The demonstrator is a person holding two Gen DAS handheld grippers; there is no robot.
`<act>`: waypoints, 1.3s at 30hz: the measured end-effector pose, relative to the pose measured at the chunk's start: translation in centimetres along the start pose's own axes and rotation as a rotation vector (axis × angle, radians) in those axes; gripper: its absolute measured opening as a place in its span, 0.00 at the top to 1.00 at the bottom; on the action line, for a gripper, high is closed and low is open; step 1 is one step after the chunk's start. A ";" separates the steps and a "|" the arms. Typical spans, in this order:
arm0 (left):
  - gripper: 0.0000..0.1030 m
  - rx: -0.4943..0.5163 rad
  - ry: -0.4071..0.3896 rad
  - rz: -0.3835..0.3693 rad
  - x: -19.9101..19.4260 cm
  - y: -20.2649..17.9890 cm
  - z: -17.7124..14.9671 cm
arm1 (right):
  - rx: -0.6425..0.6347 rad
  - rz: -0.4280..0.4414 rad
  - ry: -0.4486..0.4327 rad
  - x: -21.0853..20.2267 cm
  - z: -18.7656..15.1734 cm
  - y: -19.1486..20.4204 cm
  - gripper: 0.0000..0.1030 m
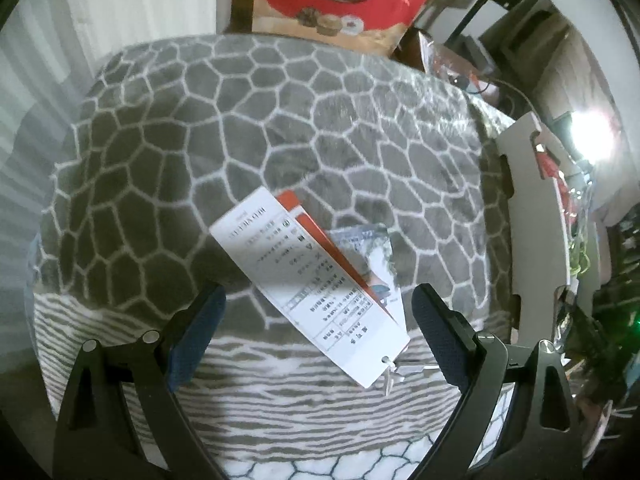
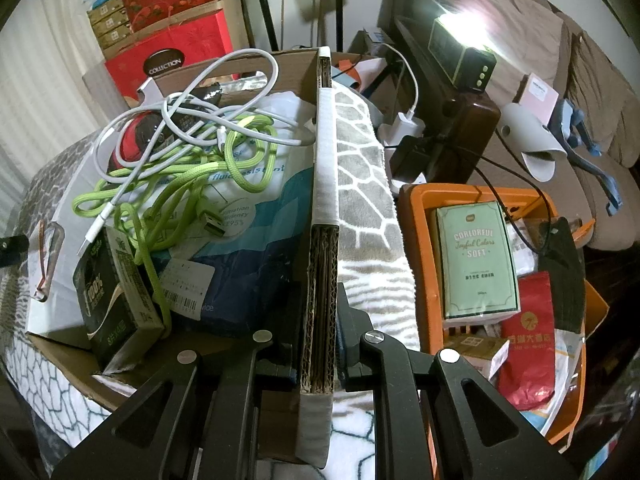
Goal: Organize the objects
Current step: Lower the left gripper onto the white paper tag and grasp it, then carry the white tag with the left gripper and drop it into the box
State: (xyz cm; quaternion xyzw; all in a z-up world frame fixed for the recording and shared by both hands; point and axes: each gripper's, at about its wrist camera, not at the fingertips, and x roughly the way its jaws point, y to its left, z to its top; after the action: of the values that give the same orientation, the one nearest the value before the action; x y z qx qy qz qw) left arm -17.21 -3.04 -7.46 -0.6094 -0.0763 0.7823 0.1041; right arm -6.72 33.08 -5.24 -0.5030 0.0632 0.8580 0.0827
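The left gripper hovers with jaws spread wide over white-and-orange paper hang tags lying on the grey cobble-patterned blanket. The right gripper's jaws are clamped on the near wall of the brown cardboard box holding green and white cables.

Plush grey-and-white fleece blanket, smooth white paper hang tag, rough corrugated cardboard box with raw fluted edge, braided green fabric cable, smooth white plastic cable, glossy orange plastic crate
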 end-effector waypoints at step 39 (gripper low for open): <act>0.55 0.165 -0.114 -0.030 -1.3 -6.7 -0.7 | -0.002 -0.002 0.000 -0.1 -0.2 -0.1 0.87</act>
State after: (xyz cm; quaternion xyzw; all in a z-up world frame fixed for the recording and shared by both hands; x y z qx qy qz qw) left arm -15.77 3.10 -4.72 -0.5521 -0.0267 0.8177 0.1610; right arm -6.54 33.11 -5.26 -0.5032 0.0620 0.8580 0.0829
